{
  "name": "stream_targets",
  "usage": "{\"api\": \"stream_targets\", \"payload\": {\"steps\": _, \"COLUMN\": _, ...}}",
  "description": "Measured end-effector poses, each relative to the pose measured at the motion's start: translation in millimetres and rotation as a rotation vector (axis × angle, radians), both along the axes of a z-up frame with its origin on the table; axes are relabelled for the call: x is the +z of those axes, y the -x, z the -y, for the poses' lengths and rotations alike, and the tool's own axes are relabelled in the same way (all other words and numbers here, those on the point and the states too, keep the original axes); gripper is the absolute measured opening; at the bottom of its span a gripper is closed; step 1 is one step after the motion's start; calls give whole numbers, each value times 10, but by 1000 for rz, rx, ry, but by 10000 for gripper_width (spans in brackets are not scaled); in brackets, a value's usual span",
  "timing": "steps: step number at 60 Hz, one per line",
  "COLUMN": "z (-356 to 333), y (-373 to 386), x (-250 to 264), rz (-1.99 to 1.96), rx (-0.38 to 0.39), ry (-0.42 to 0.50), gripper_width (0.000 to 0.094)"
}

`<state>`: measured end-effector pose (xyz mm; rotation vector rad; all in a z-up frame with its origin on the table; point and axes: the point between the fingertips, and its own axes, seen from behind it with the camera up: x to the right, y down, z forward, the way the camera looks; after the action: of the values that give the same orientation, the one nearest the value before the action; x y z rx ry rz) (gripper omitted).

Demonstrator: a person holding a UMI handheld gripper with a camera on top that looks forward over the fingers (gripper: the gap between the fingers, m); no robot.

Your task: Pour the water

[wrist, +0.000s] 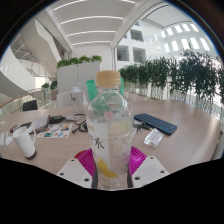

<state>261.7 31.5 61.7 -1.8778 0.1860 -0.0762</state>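
Note:
A clear plastic water bottle (pixel 108 125) with a pale cap and a yellow-marked label stands upright between my fingers, lifted in front of the table. My gripper (pixel 109 160) is shut on the bottle: the pink pads (pixel 136 158) press on its lower body from both sides. A white cup (pixel 24 139) stands on the table to the left of the bottle.
The wooden table (pixel 180 115) holds a dark flat case (pixel 156 123) to the right, papers and small items (pixel 62 127) to the left, and a green cup (pixel 91 89) behind the bottle. Hedges of green plants (pixel 175 72) stand beyond the table.

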Motion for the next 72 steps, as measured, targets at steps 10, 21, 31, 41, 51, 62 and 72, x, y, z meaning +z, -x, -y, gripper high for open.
{"api": "stream_targets", "payload": {"steps": 10, "z": -195, "y": 162, "x": 1071, "rz": 315, "rx": 18, "ry": -41, "gripper_width": 368}}
{"api": "stream_targets", "payload": {"steps": 21, "z": -614, "y": 855, "x": 1840, "rz": 871, "rx": 97, "ry": 21, "gripper_width": 366}}
{"api": "stream_targets", "payload": {"steps": 31, "z": -923, "y": 1549, "x": 1463, "rz": 1601, "rx": 315, "ry": 219, "gripper_width": 368}}
{"api": "stream_targets", "payload": {"steps": 41, "z": -1016, "y": 1833, "x": 1315, "rz": 2122, "rx": 503, "ry": 365, "gripper_width": 369}}
{"api": "stream_targets", "payload": {"steps": 51, "z": -1019, "y": 1964, "x": 1531, "rz": 2330, "rx": 533, "ry": 468, "gripper_width": 370}}
{"api": "stream_targets", "payload": {"steps": 62, "z": -1135, "y": 2076, "x": 1636, "rz": 2295, "rx": 558, "ry": 448, "gripper_width": 369}}
{"api": "stream_targets", "payload": {"steps": 72, "z": -1366, "y": 2266, "x": 2370, "rz": 1644, "rx": 320, "ry": 158, "gripper_width": 370}}
